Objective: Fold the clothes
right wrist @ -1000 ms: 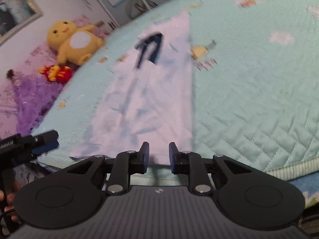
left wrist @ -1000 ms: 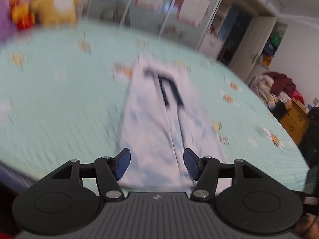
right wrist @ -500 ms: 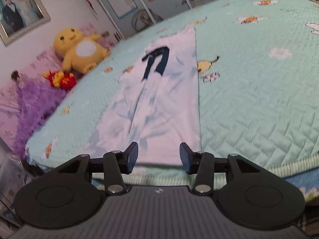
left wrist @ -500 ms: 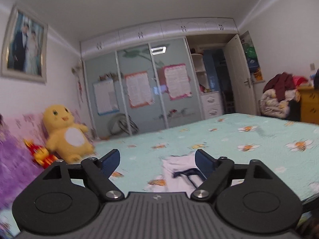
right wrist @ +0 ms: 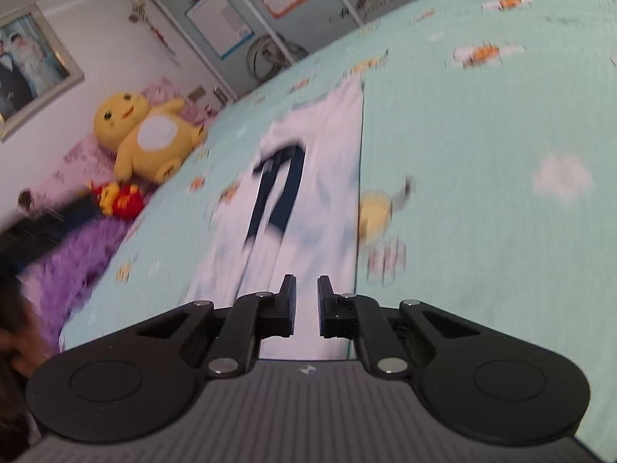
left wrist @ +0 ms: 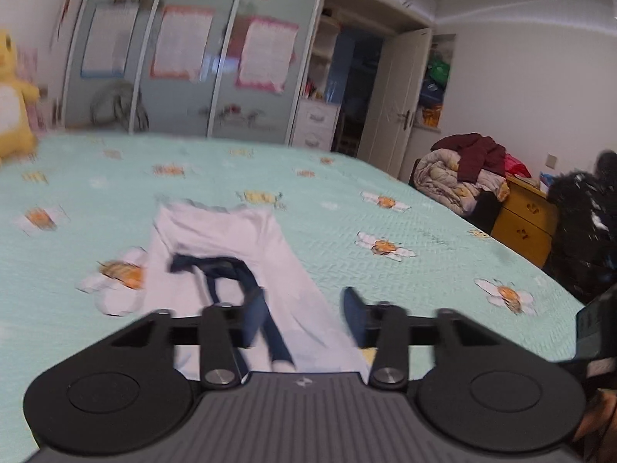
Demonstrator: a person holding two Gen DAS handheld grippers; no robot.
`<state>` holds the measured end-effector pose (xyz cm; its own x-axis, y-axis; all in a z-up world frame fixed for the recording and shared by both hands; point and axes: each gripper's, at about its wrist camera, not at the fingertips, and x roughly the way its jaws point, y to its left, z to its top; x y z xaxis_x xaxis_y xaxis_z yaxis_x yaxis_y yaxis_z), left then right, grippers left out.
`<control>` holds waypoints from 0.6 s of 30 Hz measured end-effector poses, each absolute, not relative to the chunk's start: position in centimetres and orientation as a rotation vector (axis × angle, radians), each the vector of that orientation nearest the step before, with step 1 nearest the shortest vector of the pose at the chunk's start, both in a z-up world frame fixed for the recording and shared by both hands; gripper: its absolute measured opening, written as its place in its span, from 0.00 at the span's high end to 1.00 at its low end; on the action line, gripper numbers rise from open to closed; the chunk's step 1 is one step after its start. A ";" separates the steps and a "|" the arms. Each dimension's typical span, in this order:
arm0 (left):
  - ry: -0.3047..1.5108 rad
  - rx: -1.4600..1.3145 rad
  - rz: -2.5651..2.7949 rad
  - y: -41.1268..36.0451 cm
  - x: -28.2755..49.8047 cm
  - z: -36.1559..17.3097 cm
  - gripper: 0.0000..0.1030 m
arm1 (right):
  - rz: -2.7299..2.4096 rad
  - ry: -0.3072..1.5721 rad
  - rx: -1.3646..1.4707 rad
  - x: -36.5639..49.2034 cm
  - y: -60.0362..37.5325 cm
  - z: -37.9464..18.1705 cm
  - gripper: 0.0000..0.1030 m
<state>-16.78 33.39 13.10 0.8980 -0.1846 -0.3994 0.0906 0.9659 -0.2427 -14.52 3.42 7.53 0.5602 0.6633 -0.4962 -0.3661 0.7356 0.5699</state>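
White trousers (left wrist: 246,270) are lying lengthwise on the bed (left wrist: 385,208); left gripper (left wrist: 302,318) and right gripper (right wrist: 307,303), wider a moment ago, are closing empty over the near hem, beginning the fold.

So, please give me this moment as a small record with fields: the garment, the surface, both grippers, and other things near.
garment: pale trousers with a dark drawstring, lying lengthwise and flat
surface: mint quilted bed cover with flower prints
left gripper: jaws closing, over the trousers, no pinch visible
right gripper: jaws closing, narrow gap, trousers seen behind it, grip on cloth not clear
near bed head: yellow plush toy, red toy
beside bed: pile of clothes, yellow cabinet
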 end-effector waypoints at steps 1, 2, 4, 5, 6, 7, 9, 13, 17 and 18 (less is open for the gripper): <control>0.439 -0.246 -0.132 33.5 -14.8 12.2 0.71 | 0.625 0.751 0.431 -12.3 3.9 7.7 0.89; 0.437 -0.276 -0.118 34.0 -13.0 11.4 0.72 | 0.619 0.748 0.429 -10.0 4.5 7.7 0.89; 0.431 -0.346 -0.086 35.2 -9.4 10.3 0.72 | 0.616 0.742 0.446 -5.4 5.9 7.6 0.89; 0.429 -0.379 -0.057 36.3 -7.7 9.9 0.72 | 0.612 0.735 0.473 -3.2 6.6 7.5 0.89; 0.428 -0.410 -0.025 37.5 -6.2 9.6 0.72 | 0.606 0.728 0.505 -0.9 7.3 7.4 0.89; 0.425 -0.434 0.010 38.7 -4.6 9.4 0.72 | 0.601 0.715 0.548 1.3 8.1 7.2 0.88; 0.423 -0.469 0.076 41.2 -1.5 8.8 0.72 | 0.589 0.680 0.656 5.5 9.8 6.5 0.88; 0.454 -0.430 0.087 43.9 4.1 8.6 0.71 | 0.563 0.631 0.838 13.2 13.4 4.3 0.87; 0.485 -0.336 -0.013 43.4 9.3 8.8 0.68 | 0.496 0.571 0.889 18.6 16.0 2.3 0.87; 0.496 -0.313 -0.037 43.1 10.7 8.7 0.66 | 0.477 0.549 0.880 19.6 16.5 1.9 0.87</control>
